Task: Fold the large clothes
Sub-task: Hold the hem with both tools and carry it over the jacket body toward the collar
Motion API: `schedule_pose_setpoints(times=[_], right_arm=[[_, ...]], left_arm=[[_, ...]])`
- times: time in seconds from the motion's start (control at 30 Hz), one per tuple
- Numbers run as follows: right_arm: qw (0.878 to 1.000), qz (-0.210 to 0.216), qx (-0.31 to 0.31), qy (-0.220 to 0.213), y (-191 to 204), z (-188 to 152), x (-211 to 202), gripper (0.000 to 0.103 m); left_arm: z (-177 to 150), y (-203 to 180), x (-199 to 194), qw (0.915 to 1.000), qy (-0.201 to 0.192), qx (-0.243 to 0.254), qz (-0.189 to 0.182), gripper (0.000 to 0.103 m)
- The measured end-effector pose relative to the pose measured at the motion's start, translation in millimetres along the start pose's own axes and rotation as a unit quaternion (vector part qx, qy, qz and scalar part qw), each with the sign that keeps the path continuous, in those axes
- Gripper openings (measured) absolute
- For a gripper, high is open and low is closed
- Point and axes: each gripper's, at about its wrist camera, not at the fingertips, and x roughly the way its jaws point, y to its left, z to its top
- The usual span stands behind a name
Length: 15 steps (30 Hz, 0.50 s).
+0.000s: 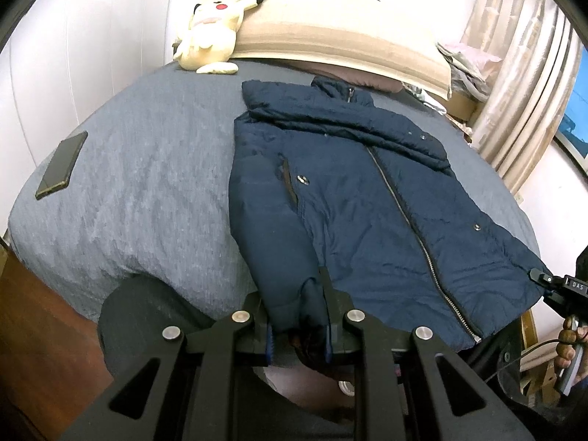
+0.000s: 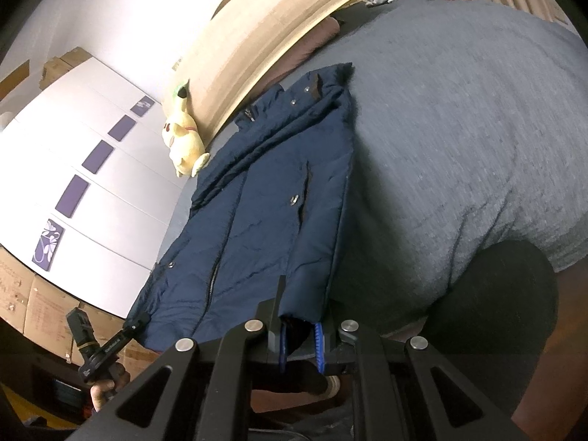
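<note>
Left gripper (image 1: 297, 316) jaws clamp one jacket (image 1: 367, 198) cuff; right gripper (image 2: 299, 325) jaws clamp the other, at the bed (image 1: 128, 183) edge.

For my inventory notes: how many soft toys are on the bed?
1: a pale yellow plush toy at the head of the grey-covered bed, against the beige headboard. Others may be hidden.

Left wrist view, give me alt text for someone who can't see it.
The left gripper is shut on a cuff of a navy zipped jacket spread on a grey bed. A phone and yellow plush toy lie beyond.
</note>
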Motion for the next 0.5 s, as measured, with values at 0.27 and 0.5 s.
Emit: schedule_pose_setpoints(times=[0.27,0.5], right_arm=[[1.000,0.010,-0.011,-0.017,11,7,-9,0.012],[0.999,0.015,-0.017,-0.028,17,13,-15,0.012]], left_arm=[[11,-3,-8,0.9999,-0.016,0.000,-0.001,0.019],[22,-8,-14,0.9995,-0.031,0.004,-0.002,0.019]])
